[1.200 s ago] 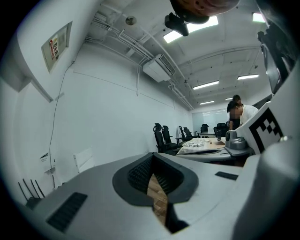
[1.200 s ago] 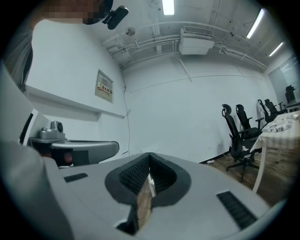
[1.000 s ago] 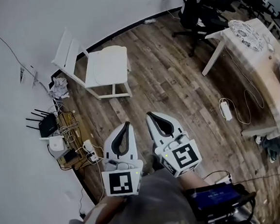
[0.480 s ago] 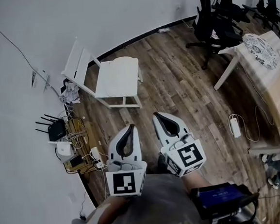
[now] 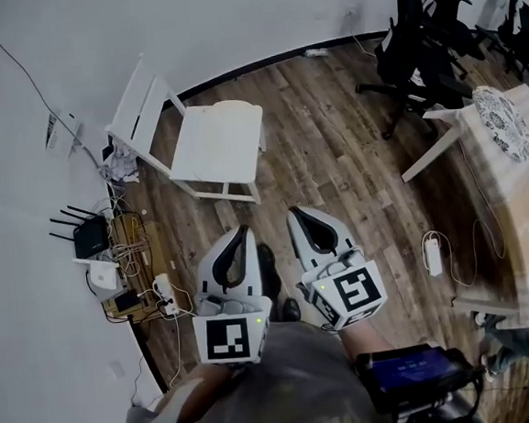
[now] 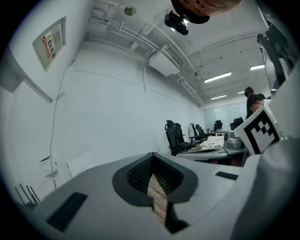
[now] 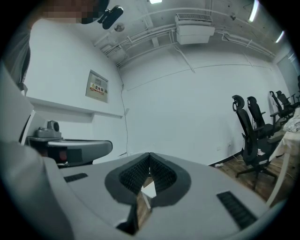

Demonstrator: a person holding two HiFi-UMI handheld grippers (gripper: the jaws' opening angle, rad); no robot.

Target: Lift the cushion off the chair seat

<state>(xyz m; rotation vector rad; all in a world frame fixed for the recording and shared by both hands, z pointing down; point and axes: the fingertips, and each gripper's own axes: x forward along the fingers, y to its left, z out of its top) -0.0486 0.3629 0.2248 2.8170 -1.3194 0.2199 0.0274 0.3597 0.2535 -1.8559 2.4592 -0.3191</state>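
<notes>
A white chair (image 5: 149, 101) stands by the wall at the upper left of the head view, and a pale cushion (image 5: 217, 141) covers its seat. My left gripper (image 5: 241, 228) and right gripper (image 5: 292, 212) are held side by side over the wooden floor, a short way in front of the chair, pointing towards it. Both are shut with nothing between the jaws. In the left gripper view the left gripper (image 6: 152, 154) shows only floor through its jaw hollow. The right gripper (image 7: 149, 154) looks towards the white wall.
A router and tangled cables (image 5: 92, 238) lie by the wall at left, with crumpled paper (image 5: 118, 165) near the chair. Black office chairs (image 5: 414, 27) and a wooden table (image 5: 509, 166) stand at right. A white adapter (image 5: 431, 254) lies on the floor.
Both grippers have moved together across the floor, and the chair now lies closer in front of their tips. The jaws have stayed shut.
</notes>
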